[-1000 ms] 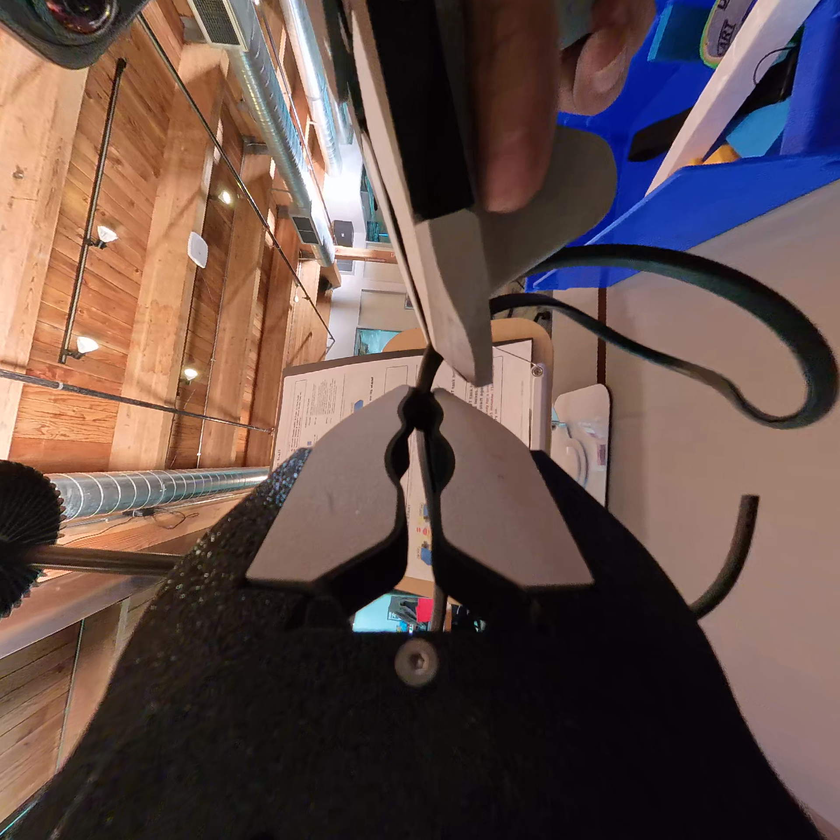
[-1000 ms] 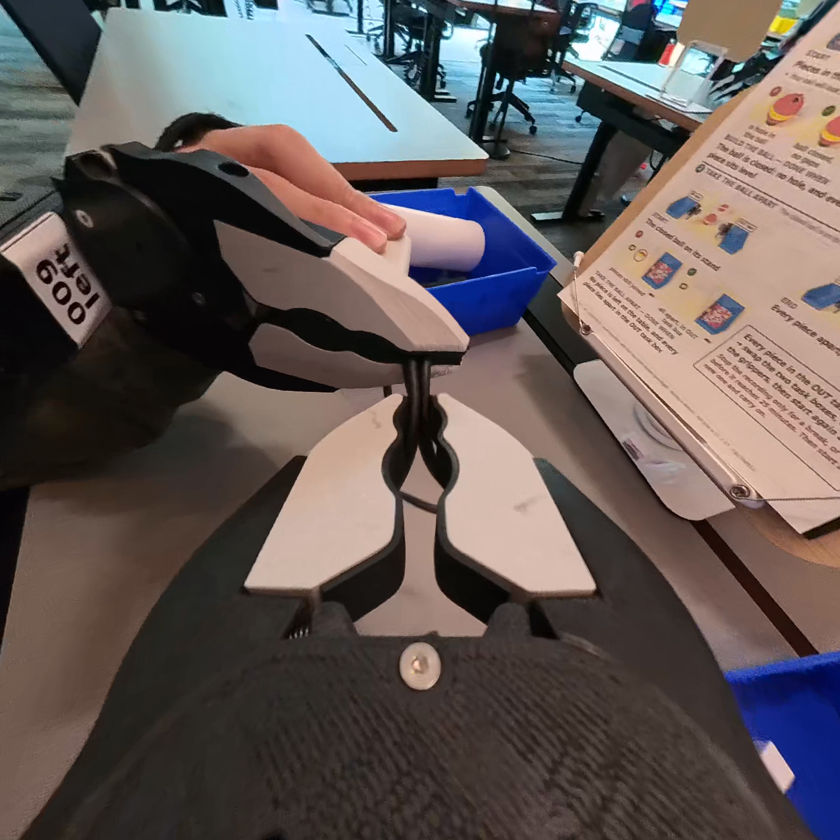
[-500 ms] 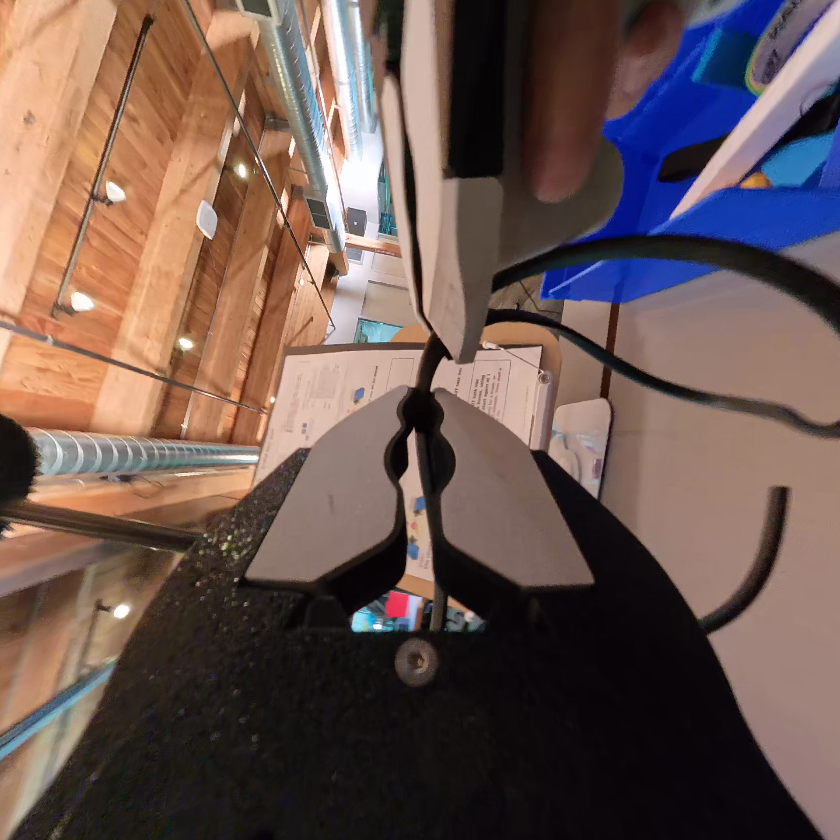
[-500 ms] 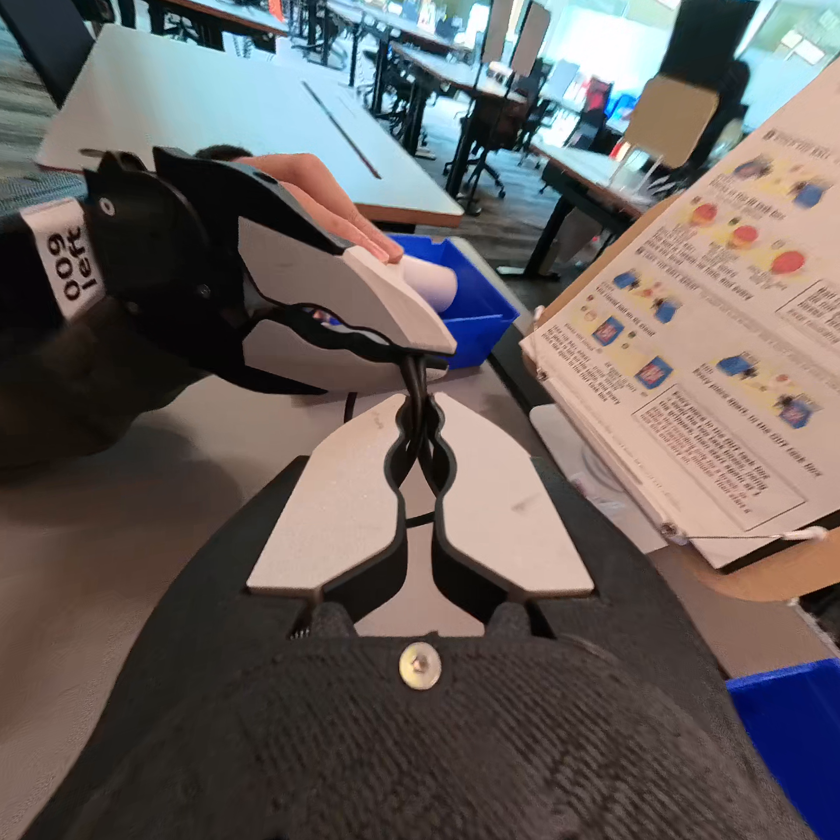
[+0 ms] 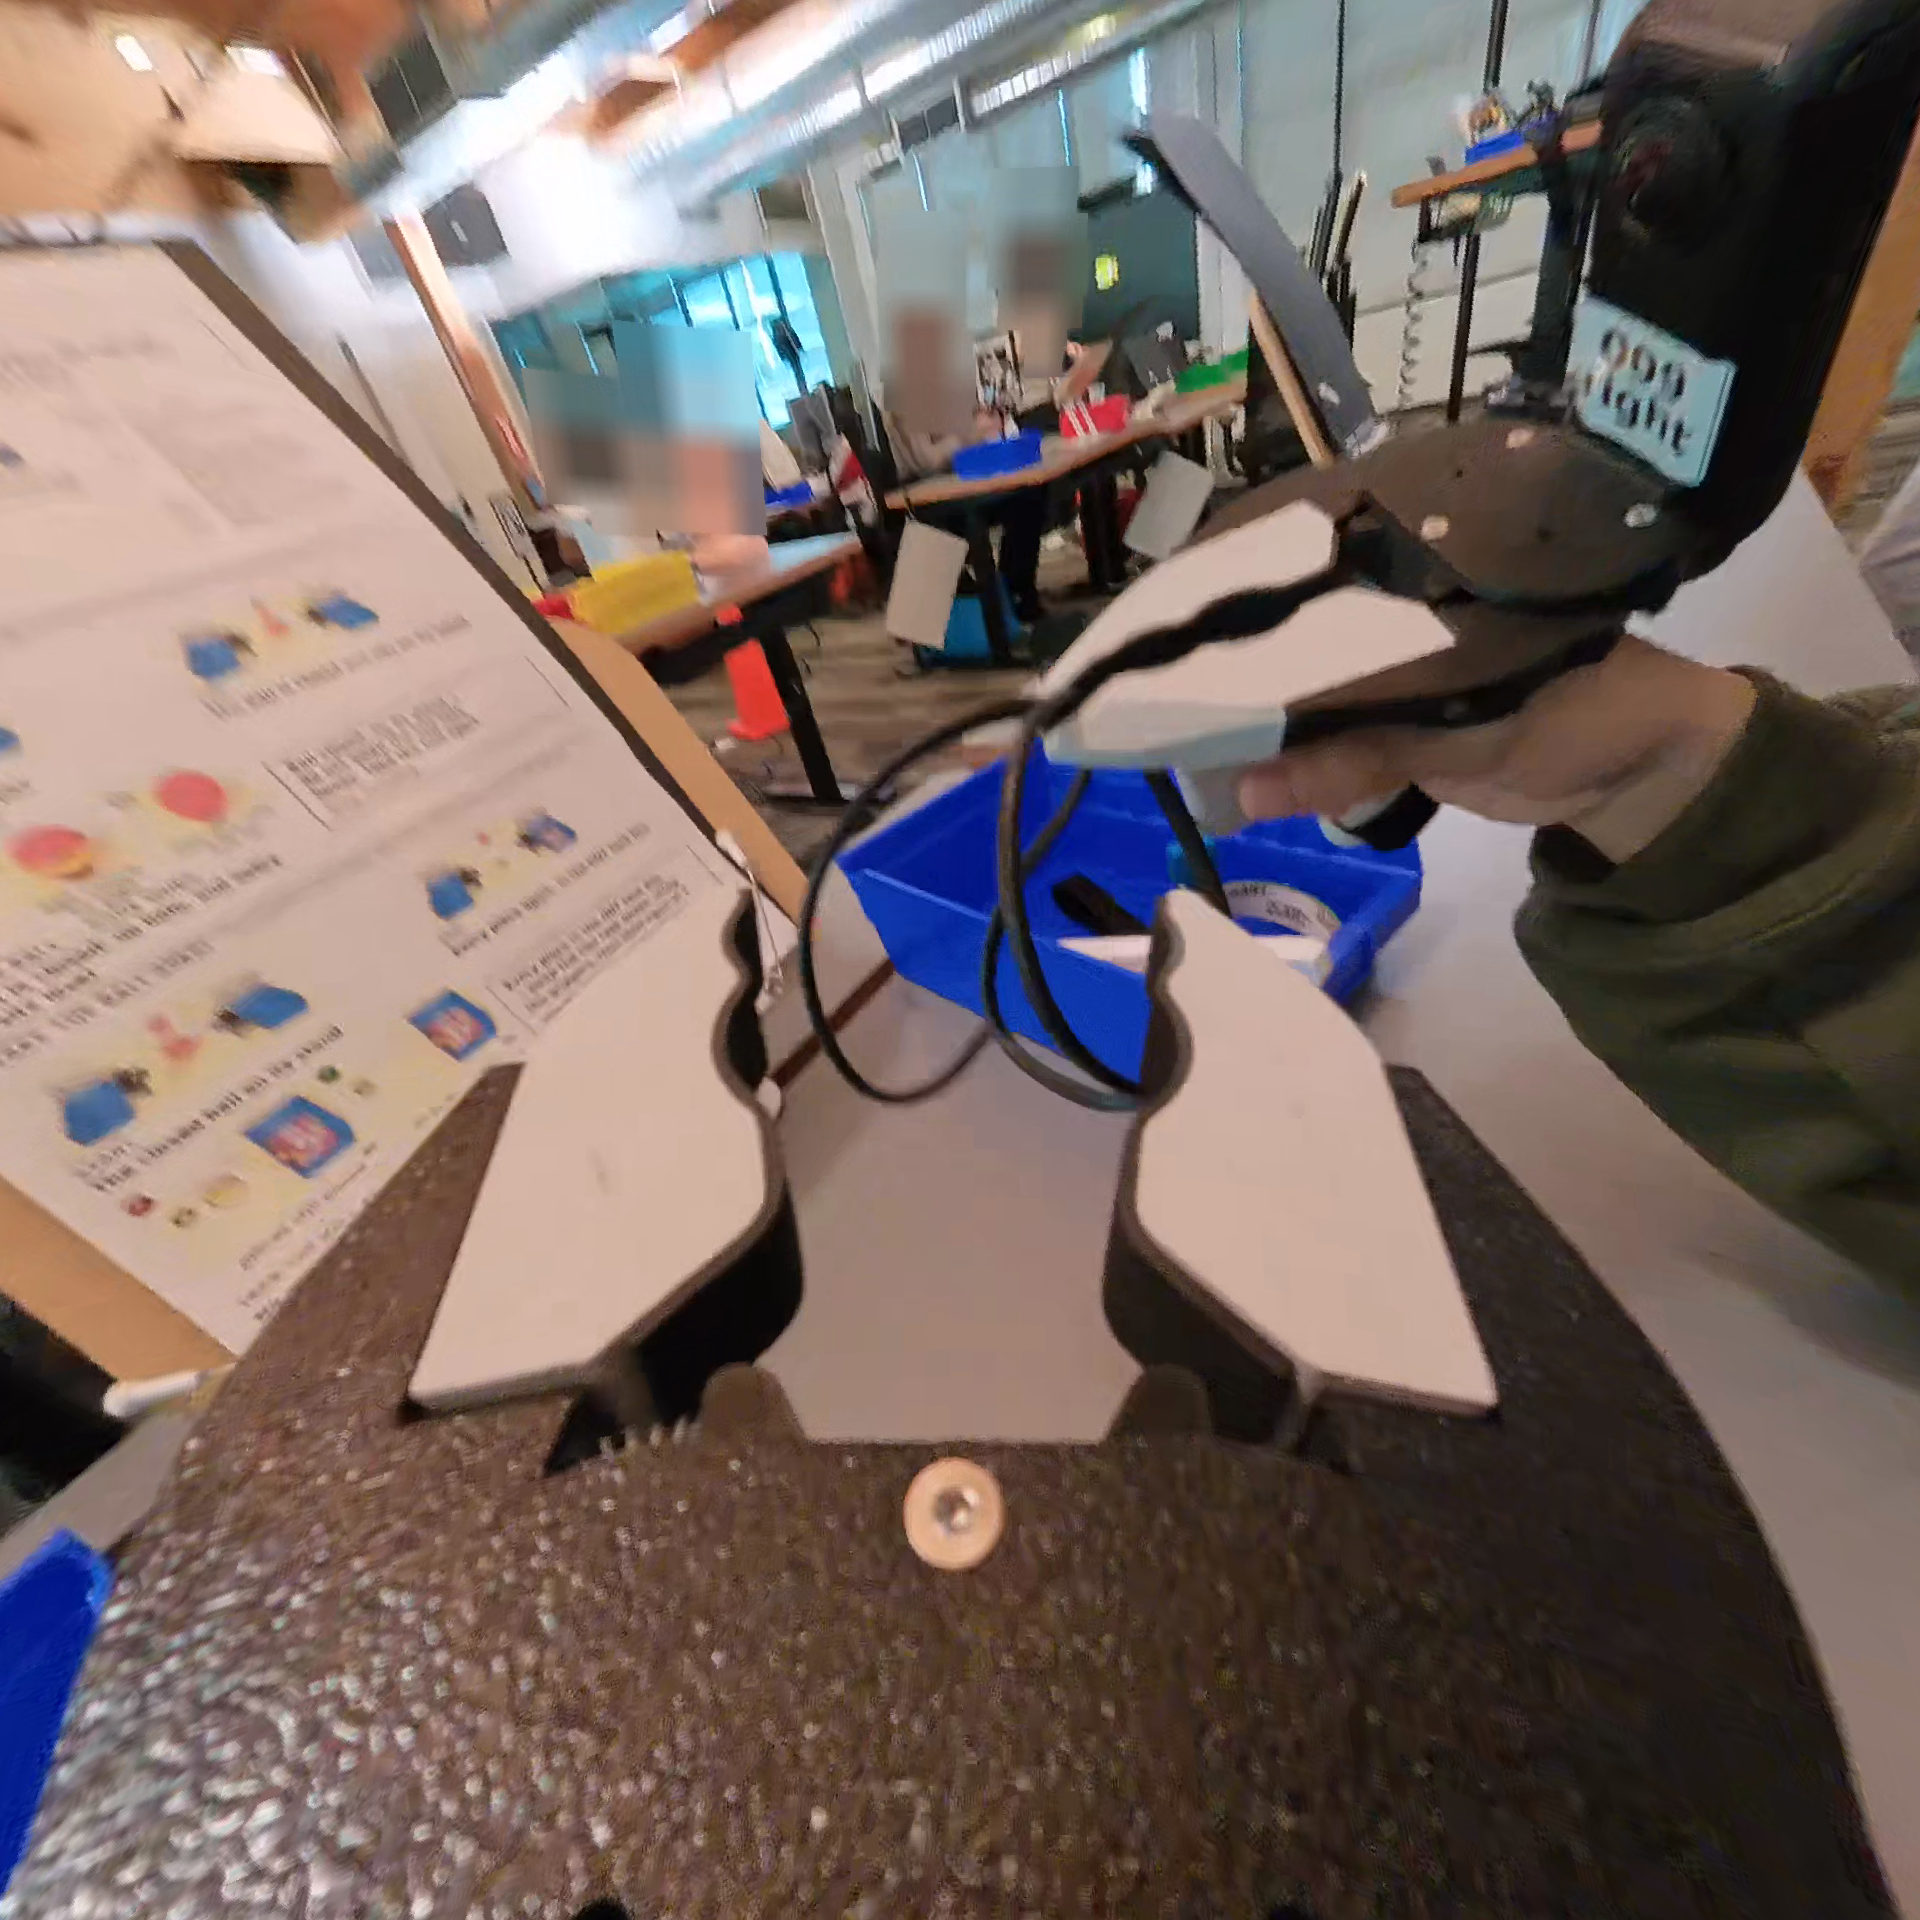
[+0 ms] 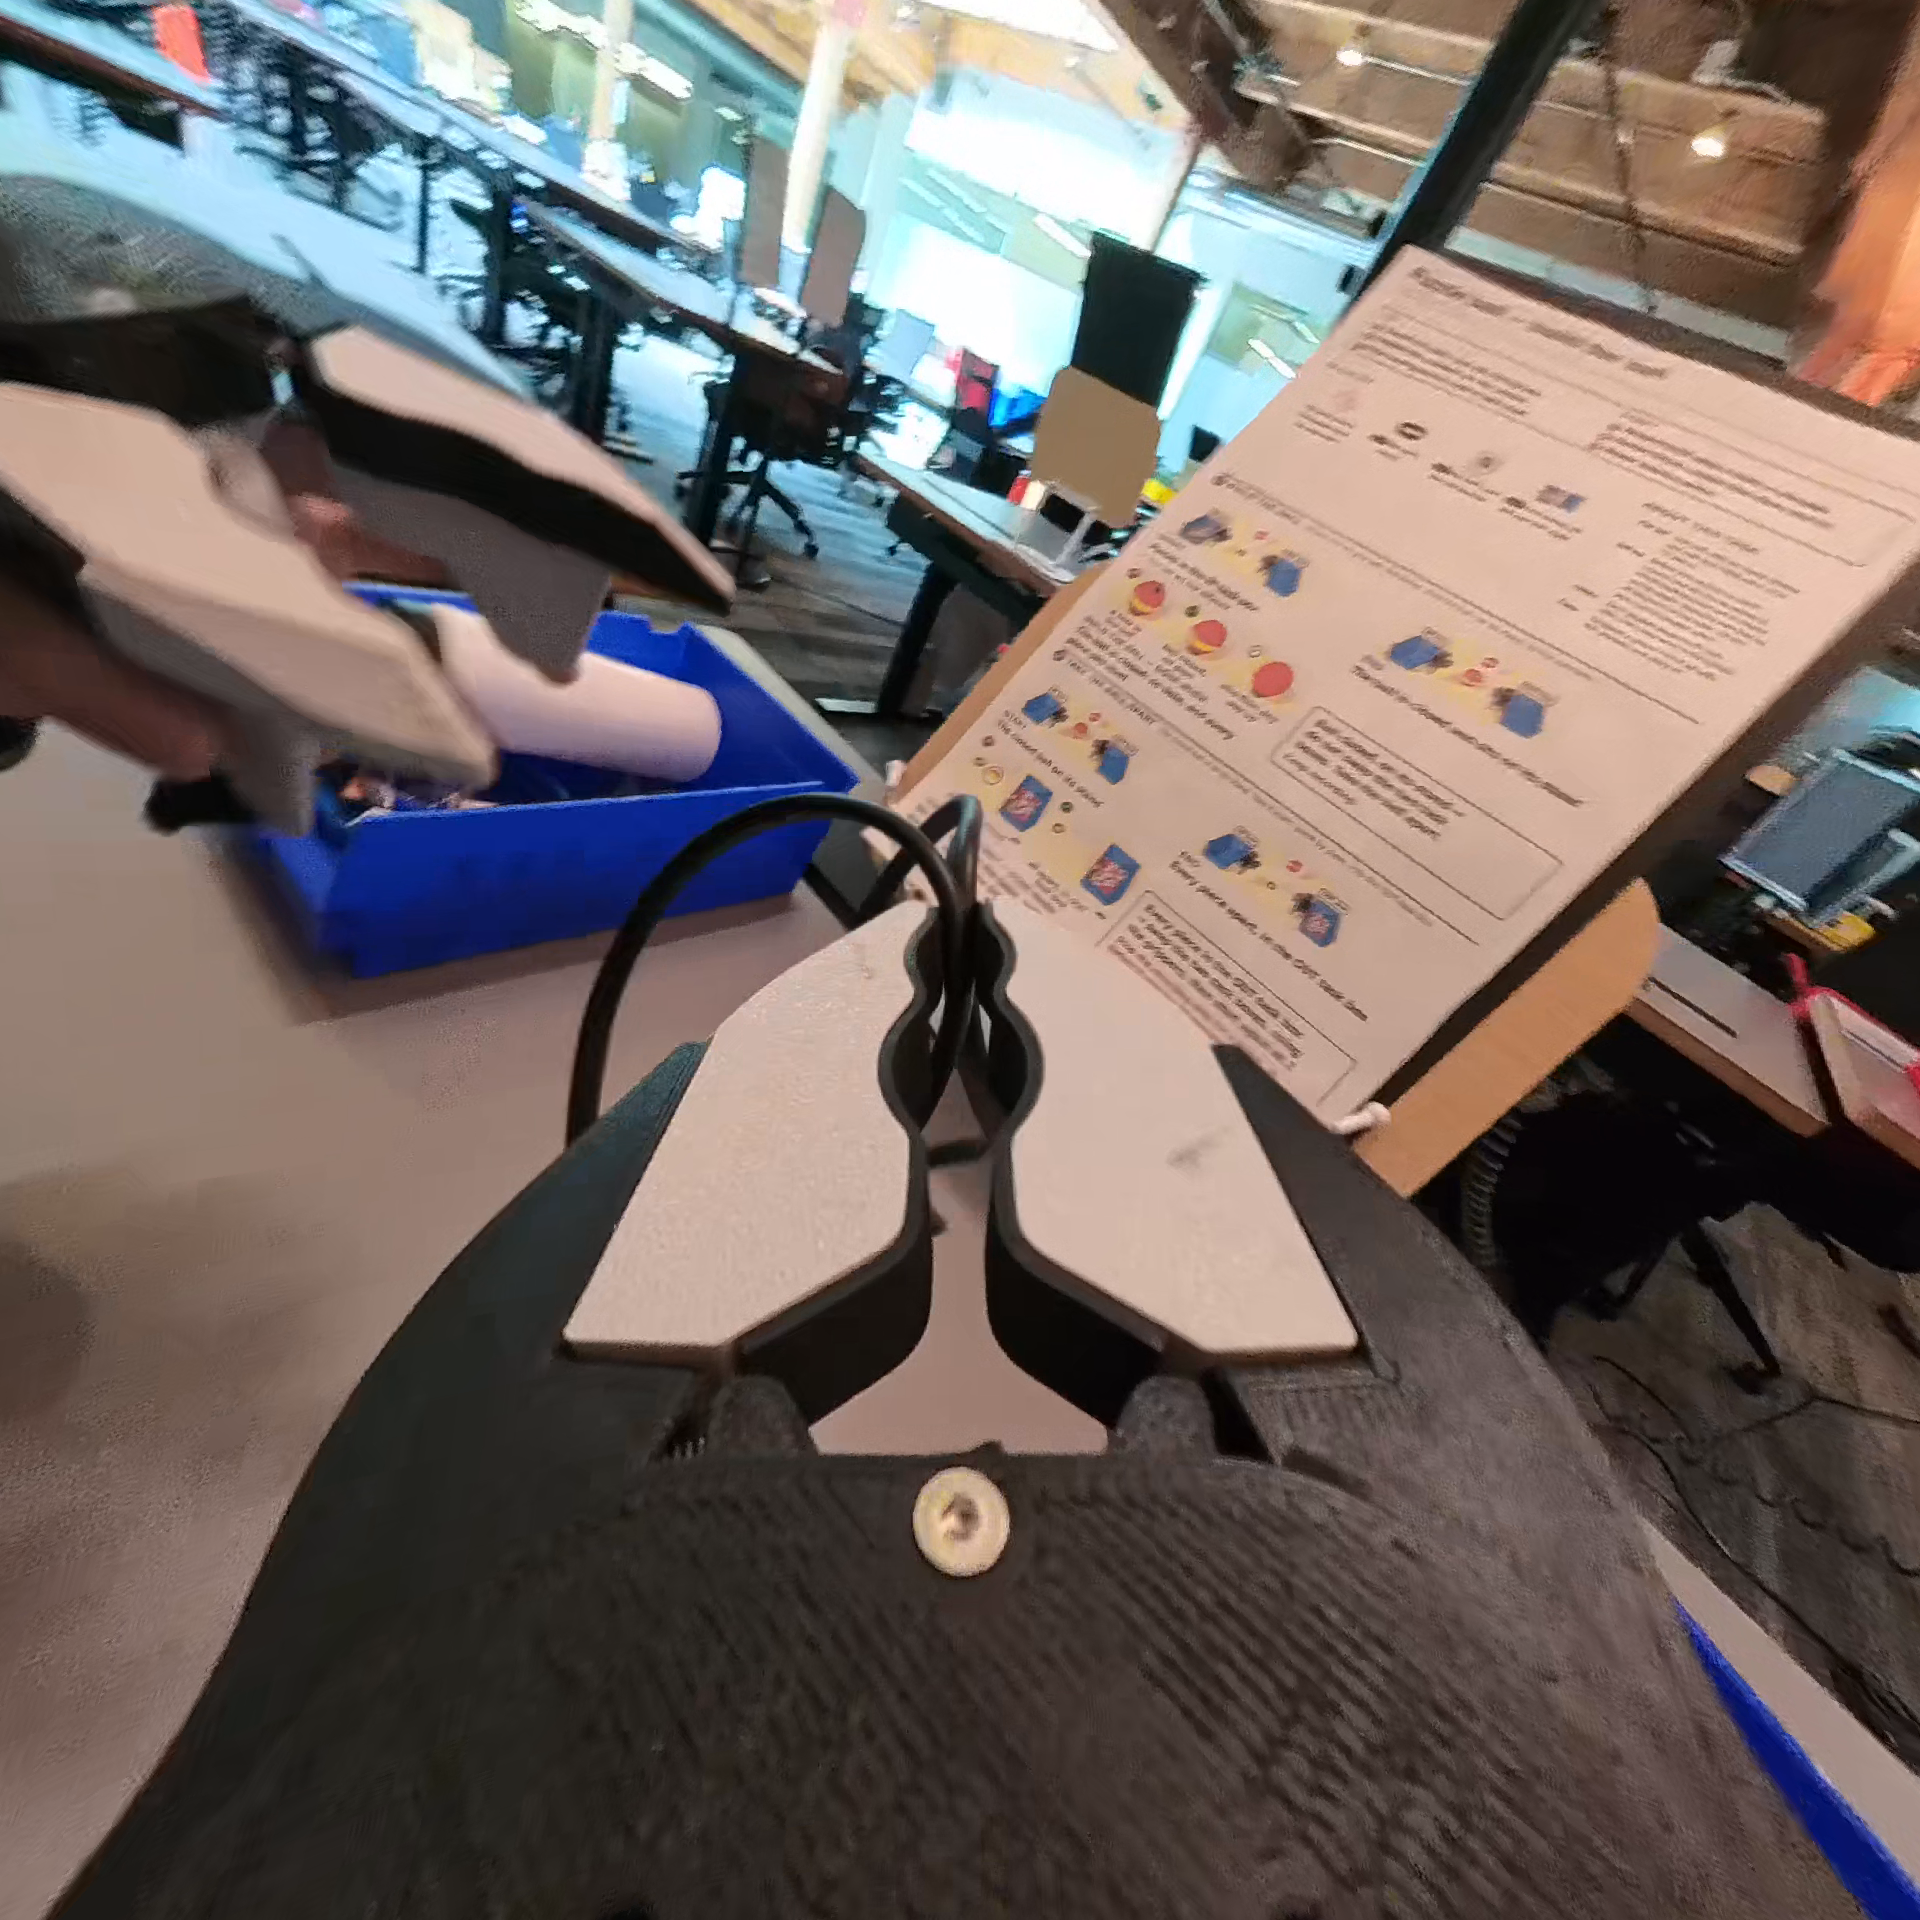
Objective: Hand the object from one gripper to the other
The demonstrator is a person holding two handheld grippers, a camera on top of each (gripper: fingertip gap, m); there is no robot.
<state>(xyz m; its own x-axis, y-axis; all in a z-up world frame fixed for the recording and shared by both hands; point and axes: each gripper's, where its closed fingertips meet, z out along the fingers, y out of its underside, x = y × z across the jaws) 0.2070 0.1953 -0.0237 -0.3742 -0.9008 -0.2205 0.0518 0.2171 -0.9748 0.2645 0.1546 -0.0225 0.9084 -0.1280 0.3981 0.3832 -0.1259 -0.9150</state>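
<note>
Open-plan workshop/lab w/ office feel: rows of long desks [image 6: 665, 281] & rolling chairs [image 6: 769, 488], exposed ceiling ducts [image 5: 831, 73], wood-plank walls [image 6: 1662, 177]. Blue parts bins [image 6: 540, 873] on the grey bench [image 6: 260, 1122], instruction board [image 6: 1455, 675] propped at its far edge.

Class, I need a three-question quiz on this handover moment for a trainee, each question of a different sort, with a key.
1. True or false: the left gripper is clamped on the black cable.
2. Which gripper holds the cable? A) left B) right C) both
3. Fill in: behind the cable in the left wrist view sits a blue ____.

Key: 1 false, its jaws stand wide apart. 2 B, the right gripper pinches it. 3 bin.
</note>
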